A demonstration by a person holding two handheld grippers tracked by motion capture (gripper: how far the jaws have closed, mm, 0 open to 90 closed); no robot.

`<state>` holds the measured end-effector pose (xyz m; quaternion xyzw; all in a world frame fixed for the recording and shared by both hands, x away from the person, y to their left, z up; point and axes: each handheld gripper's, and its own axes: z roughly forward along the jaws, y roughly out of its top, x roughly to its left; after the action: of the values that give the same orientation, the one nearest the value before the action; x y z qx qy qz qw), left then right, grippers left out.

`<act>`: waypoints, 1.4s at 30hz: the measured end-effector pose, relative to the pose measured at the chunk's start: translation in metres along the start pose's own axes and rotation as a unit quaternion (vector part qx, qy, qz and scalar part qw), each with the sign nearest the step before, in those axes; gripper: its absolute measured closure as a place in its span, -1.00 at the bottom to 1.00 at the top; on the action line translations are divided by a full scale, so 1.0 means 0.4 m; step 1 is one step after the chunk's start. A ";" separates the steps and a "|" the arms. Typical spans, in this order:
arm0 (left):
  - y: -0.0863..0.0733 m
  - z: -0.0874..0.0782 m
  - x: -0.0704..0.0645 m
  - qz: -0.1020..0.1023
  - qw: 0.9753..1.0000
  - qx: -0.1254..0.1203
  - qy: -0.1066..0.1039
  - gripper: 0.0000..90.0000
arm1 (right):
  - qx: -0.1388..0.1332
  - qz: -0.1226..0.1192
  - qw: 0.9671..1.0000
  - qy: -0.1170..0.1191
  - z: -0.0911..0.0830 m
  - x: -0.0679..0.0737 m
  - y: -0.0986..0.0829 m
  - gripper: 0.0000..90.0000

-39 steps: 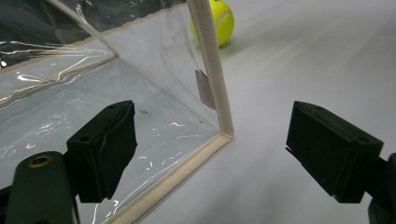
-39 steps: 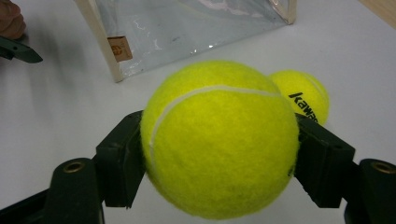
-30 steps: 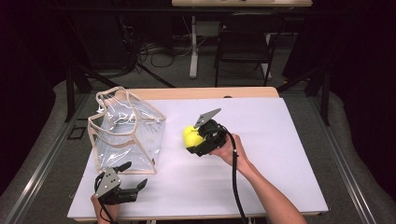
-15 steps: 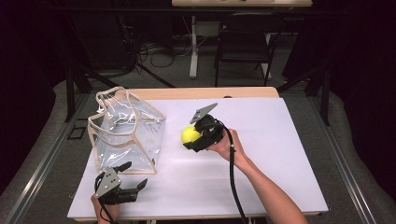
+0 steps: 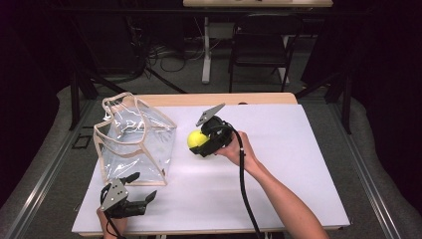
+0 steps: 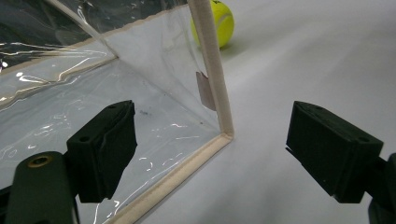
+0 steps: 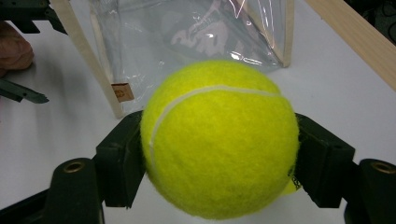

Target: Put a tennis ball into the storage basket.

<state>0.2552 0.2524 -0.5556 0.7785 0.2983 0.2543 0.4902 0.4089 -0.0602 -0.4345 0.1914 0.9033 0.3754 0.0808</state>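
The tennis ball [image 7: 219, 140] is clamped between the jaws of the right claw [image 5: 205, 143] just beside the clear bag [image 5: 134, 139], presumably for loading, while the left claw [image 5: 130, 199] is held wide open at the bag's near corner, likely for steadying it on the desk [image 5: 298, 164].

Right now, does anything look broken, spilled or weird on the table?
Nothing stands out. The clear bag stands upright, a bit wrinkled. The right gripper holds the tennis ball beside it, and the left gripper waits open near the bag's front corner.
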 end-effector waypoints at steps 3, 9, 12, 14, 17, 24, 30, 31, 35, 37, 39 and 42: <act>0.001 -0.001 0.000 0.001 1.000 -0.001 0.001 -0.64 | -0.002 -0.005 1.000 -0.001 0.002 -0.001 0.010 -0.41; 0.000 0.002 0.000 -0.001 1.000 0.000 0.001 -0.64 | -0.002 -0.009 1.000 0.000 0.005 -0.001 0.029 -0.41; 0.001 0.004 0.001 -0.001 1.000 0.001 0.000 -0.64 | -0.003 -0.010 1.000 0.002 0.005 -0.004 0.036 -0.41; 0.002 0.004 0.001 0.002 1.000 0.001 -0.001 -0.64 | -0.003 -0.012 1.000 0.001 0.005 -0.005 0.041 -0.41; 0.001 0.003 0.000 0.000 1.000 -0.001 0.000 -0.64 | -0.003 -0.013 1.000 0.000 0.006 -0.007 0.049 -0.41; 0.002 0.005 0.000 0.001 1.000 0.000 -0.001 -0.64 | -0.004 -0.018 1.000 0.001 0.009 -0.005 0.068 -0.41; 0.001 0.003 0.001 -0.001 1.000 -0.001 0.000 -0.64 | -0.008 -0.023 1.000 0.001 0.007 -0.007 0.084 -0.41; 0.001 0.003 0.001 -0.001 1.000 -0.001 0.000 -0.64 | -0.008 -0.021 1.000 0.001 0.007 -0.007 0.086 -0.41; 0.002 0.002 0.001 -0.001 1.000 -0.003 0.001 -0.64 | -0.010 -0.026 1.000 0.000 0.005 -0.008 0.094 -0.41; 0.002 0.002 0.001 -0.002 1.000 -0.003 0.001 -0.64 | -0.011 -0.027 1.000 -0.001 0.003 -0.009 0.098 -0.41; 0.001 0.002 0.000 -0.002 1.000 -0.002 0.000 -0.64 | -0.014 -0.027 1.000 -0.001 0.001 -0.010 0.102 -0.41; 0.002 0.003 0.000 -0.001 1.000 -0.002 -0.001 -0.64 | -0.015 -0.029 0.999 -0.002 0.000 -0.012 0.109 -0.41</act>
<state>0.2562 0.2515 -0.5554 0.7773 0.2982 0.2534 0.4927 0.4256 -0.0339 -0.4037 0.1641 0.9026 0.3863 0.0961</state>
